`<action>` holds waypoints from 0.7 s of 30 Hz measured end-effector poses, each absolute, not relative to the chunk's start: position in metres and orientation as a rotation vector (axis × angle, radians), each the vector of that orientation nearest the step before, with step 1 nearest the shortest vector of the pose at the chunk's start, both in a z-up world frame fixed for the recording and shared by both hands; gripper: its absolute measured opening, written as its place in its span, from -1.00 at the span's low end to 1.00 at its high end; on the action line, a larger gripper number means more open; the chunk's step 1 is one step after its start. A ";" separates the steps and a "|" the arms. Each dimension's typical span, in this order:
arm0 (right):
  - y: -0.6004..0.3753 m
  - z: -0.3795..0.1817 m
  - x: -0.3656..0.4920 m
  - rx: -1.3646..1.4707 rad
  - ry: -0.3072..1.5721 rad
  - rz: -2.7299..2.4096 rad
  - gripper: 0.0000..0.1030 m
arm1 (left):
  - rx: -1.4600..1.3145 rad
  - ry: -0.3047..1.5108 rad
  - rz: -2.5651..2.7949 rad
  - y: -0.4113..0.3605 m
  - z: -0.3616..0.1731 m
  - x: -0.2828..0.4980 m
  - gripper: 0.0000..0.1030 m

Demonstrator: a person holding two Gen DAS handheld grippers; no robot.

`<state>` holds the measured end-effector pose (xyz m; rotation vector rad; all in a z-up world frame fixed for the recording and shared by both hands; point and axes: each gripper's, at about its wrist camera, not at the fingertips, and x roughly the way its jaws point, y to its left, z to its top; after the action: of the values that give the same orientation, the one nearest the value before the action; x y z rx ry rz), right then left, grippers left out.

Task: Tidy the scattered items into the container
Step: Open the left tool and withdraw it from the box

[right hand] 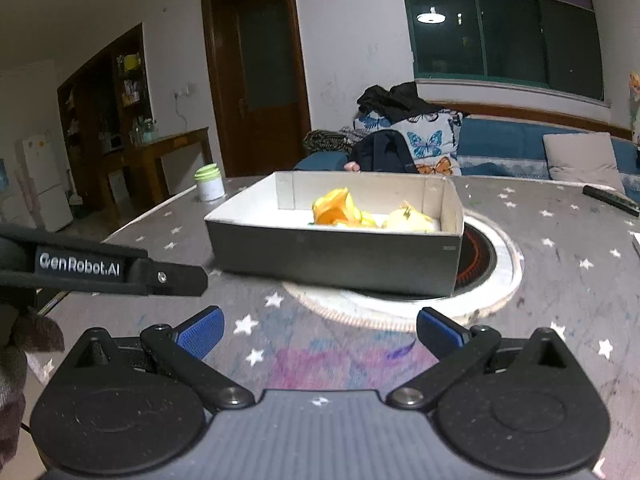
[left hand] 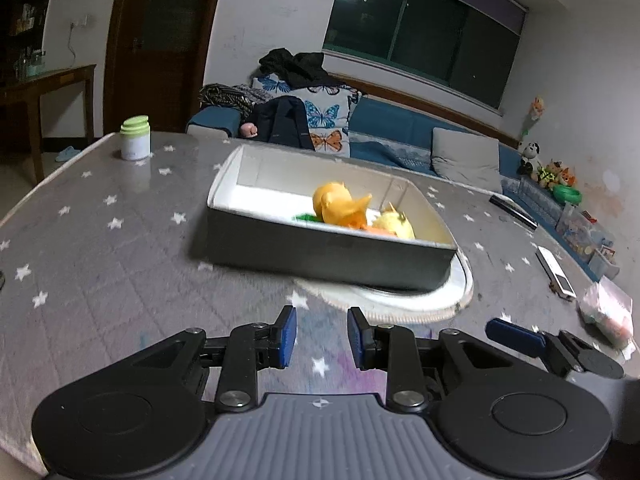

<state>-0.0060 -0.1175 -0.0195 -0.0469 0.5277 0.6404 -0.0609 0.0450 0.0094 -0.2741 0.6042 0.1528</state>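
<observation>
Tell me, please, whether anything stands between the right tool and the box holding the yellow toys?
Nothing visible does. The right tool hangs open and empty above bare star-patterned tablecloth, and only that cloth and the near rim of the round white mat lie before the grey box. The left tool juts in from the left, off that line.

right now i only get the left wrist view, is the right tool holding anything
Observer: No. The right tool is wide open, with nothing between its pads.
Operator: whats that dark strip under the box
Observer: A round dark hob with an orange ring. The right end of the box sits over it.
Operator: anything past the table on the far left
Observer: A white fridge stands at the far left of the room.
</observation>
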 end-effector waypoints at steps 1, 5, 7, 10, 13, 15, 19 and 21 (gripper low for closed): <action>-0.118 -0.020 -0.008 -0.050 0.531 0.641 1.00 | -0.273 0.607 0.154 0.044 0.008 -0.063 -0.41; -0.119 -0.022 -0.014 -0.067 0.533 0.628 1.00 | -0.268 0.616 0.165 0.040 0.003 -0.072 -0.41; -0.121 -0.022 -0.015 -0.066 0.537 0.626 1.00 | -0.268 0.621 0.173 0.039 0.001 -0.076 -0.41; -0.124 -0.021 -0.018 -0.070 0.538 0.614 1.00 | -0.266 0.621 0.190 0.037 0.001 -0.080 -0.41; -0.127 -0.020 -0.020 -0.073 0.537 0.600 1.00 | -0.260 0.618 0.206 0.035 0.001 -0.082 -0.41; -0.129 -0.019 -0.020 -0.072 0.540 0.593 1.00 | -0.262 0.617 0.215 0.034 0.001 -0.084 -0.41; -0.133 -0.019 -0.022 -0.070 0.550 0.583 1.00 | -0.281 0.616 0.226 0.035 -0.001 -0.086 -0.40; -0.134 -0.021 -0.022 -0.071 0.554 0.577 1.00 | -0.285 0.617 0.233 0.035 -0.003 -0.086 -0.40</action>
<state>-0.0223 -0.1342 -0.0206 -0.0706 0.5540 0.5773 -0.0862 0.0347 -0.0032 -0.2853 0.6170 0.2326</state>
